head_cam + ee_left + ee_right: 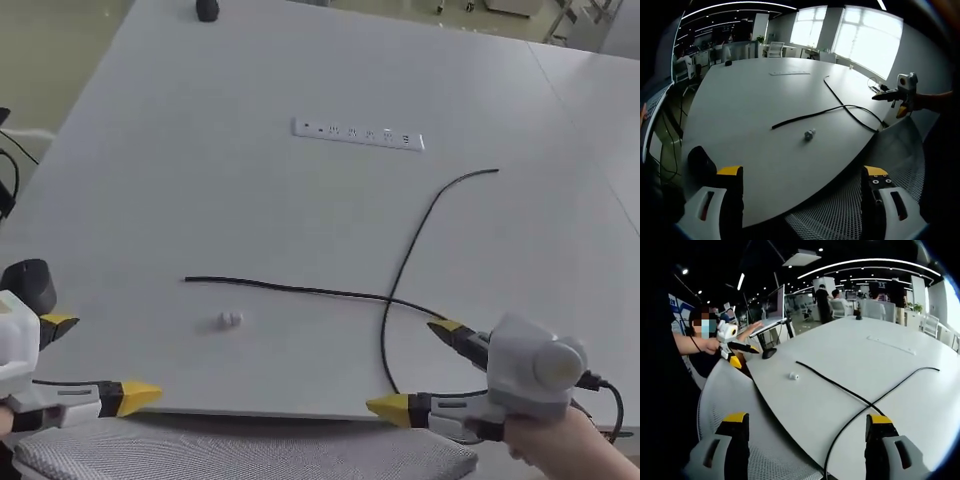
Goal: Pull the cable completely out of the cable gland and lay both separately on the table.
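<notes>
- The left tool (100,358) is hovering at the near edge of the table (150,180), its jaws spread wide and gripping nothing.
- The right tool (415,366) is hovering at that edge too, its jaws spread and empty, with a hand holding it from below.
- The small white gland (230,320) is lying on the table, just nearer than the cable and apart from it.
- The black cable (300,290) is lying flat, its two runs crossing near the right tool.
- A socket strip (358,134) is lying farther back.
</notes>
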### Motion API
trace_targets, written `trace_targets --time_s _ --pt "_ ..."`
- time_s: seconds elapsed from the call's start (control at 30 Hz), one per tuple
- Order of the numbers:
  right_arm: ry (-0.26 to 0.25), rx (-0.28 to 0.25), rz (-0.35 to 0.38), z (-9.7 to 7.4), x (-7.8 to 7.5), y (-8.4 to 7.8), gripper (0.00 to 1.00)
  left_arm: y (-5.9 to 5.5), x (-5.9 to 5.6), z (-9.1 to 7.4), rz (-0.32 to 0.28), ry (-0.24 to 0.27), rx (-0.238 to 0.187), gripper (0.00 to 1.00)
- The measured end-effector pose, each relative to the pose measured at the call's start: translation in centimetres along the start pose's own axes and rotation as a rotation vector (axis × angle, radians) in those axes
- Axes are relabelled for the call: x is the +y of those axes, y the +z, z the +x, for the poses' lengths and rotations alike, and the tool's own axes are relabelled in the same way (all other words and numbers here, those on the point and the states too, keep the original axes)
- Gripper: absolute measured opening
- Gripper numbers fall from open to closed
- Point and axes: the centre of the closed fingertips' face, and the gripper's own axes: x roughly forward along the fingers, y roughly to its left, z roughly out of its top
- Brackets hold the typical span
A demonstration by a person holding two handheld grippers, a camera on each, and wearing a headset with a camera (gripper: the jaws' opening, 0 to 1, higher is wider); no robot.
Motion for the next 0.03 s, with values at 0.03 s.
trace_targets --time_s 0.03 --pt "0.001 0.001 0.0 0.0 0.02 -0.03 0.98 -0.01 0.0 -0.03 0.003 0.0 0.0 0.98"
